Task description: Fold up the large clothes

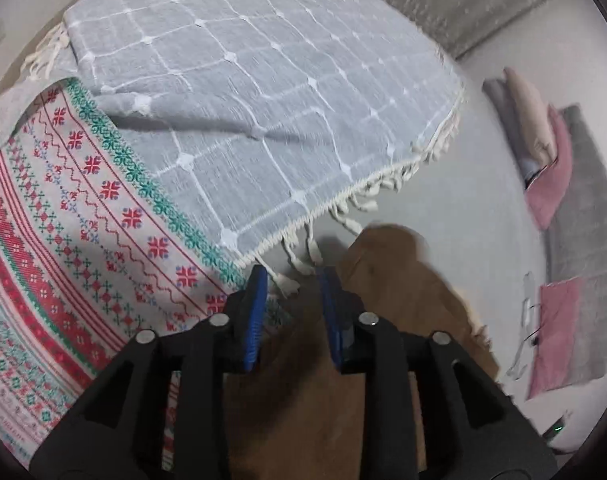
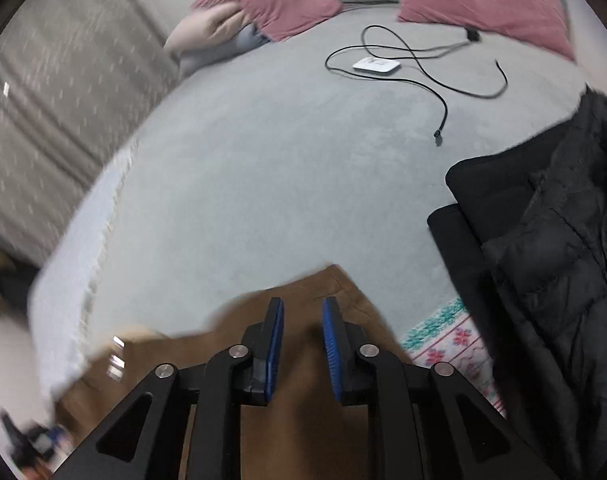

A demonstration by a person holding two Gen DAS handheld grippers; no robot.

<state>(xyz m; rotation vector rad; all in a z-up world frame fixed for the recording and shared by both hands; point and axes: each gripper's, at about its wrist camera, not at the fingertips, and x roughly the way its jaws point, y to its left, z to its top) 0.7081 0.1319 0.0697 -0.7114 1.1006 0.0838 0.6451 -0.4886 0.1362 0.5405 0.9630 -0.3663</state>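
Brown garment (image 1: 383, 280) lies on the grey bed (image 2: 283, 160), its long axis running away from both grippers toward the pink pillows (image 2: 483, 0). The left gripper (image 1: 292, 280) and the right gripper (image 2: 302, 308) hang above it with fingers spread, pinching nothing. A black jacket (image 2: 543, 260) sits right

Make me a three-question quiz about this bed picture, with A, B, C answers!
1. Where is the white box with the black cable?
A. on the bed, near the pink pillows
B. on the black coat
C. between a tool's fingers

2. What colour is the cloth under the right tool?
A. green
B. brown
C. yellow

3. How are the left tool's fingers?
A. apart
B. shut on a tassel
C. holding a pillow

Answers: 1 A, it lies on the grey bed by the pillows. 2 B, brown shows under the tool. 3 A, a gap shows between them.
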